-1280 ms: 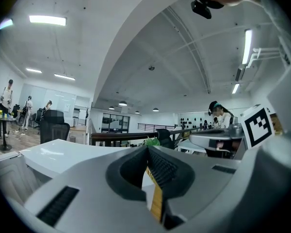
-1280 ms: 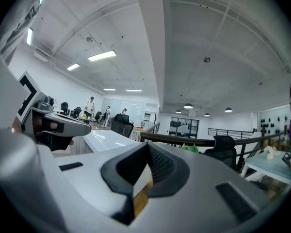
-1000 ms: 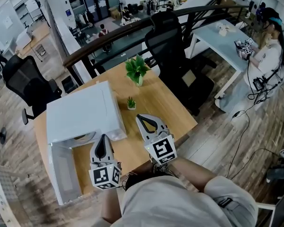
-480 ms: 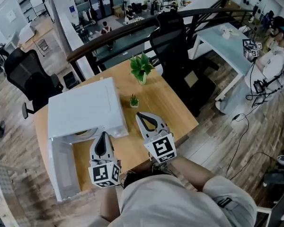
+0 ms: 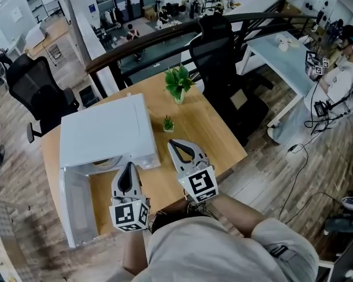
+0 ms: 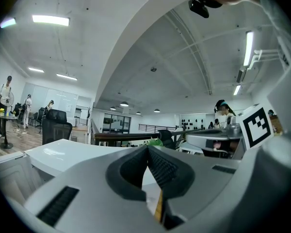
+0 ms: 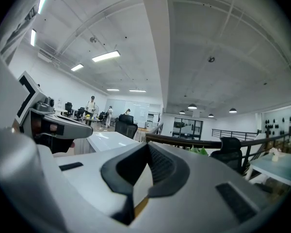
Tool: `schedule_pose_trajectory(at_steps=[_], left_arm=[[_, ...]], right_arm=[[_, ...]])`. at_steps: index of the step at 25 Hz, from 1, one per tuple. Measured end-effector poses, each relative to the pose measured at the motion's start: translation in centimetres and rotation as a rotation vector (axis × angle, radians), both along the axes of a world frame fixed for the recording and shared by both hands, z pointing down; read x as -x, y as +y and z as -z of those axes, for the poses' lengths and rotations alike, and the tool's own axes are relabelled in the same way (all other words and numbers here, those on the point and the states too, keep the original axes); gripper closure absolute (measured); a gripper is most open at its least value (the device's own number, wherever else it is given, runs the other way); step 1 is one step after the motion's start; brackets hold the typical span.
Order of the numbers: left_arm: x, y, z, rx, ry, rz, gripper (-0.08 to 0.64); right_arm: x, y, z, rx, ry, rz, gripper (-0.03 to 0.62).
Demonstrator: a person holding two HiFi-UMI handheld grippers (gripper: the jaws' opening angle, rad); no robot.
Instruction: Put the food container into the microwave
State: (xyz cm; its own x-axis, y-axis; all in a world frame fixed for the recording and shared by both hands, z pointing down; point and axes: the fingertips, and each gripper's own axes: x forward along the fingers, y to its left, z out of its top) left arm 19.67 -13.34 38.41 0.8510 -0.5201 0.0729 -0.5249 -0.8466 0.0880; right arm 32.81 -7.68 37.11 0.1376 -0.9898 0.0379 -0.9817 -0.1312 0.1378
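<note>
The white microwave point(image 5: 106, 133) stands on the left part of the wooden table point(image 5: 209, 134), its door point(image 5: 77, 203) swung open toward me. A pale round shape point(image 5: 104, 165) shows just inside the opening; I cannot tell whether it is the food container. My left gripper point(image 5: 128, 170) hovers level in front of the opening, jaws shut and empty point(image 6: 148, 148). To its right, my right gripper point(image 5: 176, 146) points past the microwave's right corner, also shut with nothing in it point(image 7: 148, 146).
A large potted plant point(image 5: 177, 84) stands at the table's far edge and a small one point(image 5: 168, 124) beside the microwave. Black office chairs point(image 5: 220, 57) point(image 5: 38, 96) flank the table. A railing point(image 5: 165, 37) runs behind. A person point(image 5: 335, 69) sits at a desk far right.
The head view has shifted slightly. Both grippers and the microwave keep their places.
</note>
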Motion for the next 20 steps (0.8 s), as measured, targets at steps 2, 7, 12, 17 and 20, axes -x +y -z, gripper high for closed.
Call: schedule_pose_trajectory(at_steps=[2,7,12,17,20], left_arm=[[0.00,-0.10,0.00,-0.001,-0.001,0.001,0.548],[0.03,-0.35,-0.03,0.002,-0.001,0.004,0.548],[0.02,-0.55,-0.13,0.006,-0.002,0.002,0.548],[-0.23,-0.64,-0.12,0.005,0.009,-0.007,0.548],[-0.45,-0.59,-0.15,0.005,0.007,-0.012,0.548]], right_arm=[[0.01,-0.10,0.05,-0.001,0.000,0.003,0.589],[0.07,-0.25,0.12,0.005,-0.003,0.010,0.589],[-0.07,-0.38,0.11,0.011,0.003,0.006,0.589],[-0.45,-0.53,-0.33,0.019,-0.002,0.002,0.589],[-0.58,-0.49,-0.52,0.024,-0.009,-0.001,0.589]])
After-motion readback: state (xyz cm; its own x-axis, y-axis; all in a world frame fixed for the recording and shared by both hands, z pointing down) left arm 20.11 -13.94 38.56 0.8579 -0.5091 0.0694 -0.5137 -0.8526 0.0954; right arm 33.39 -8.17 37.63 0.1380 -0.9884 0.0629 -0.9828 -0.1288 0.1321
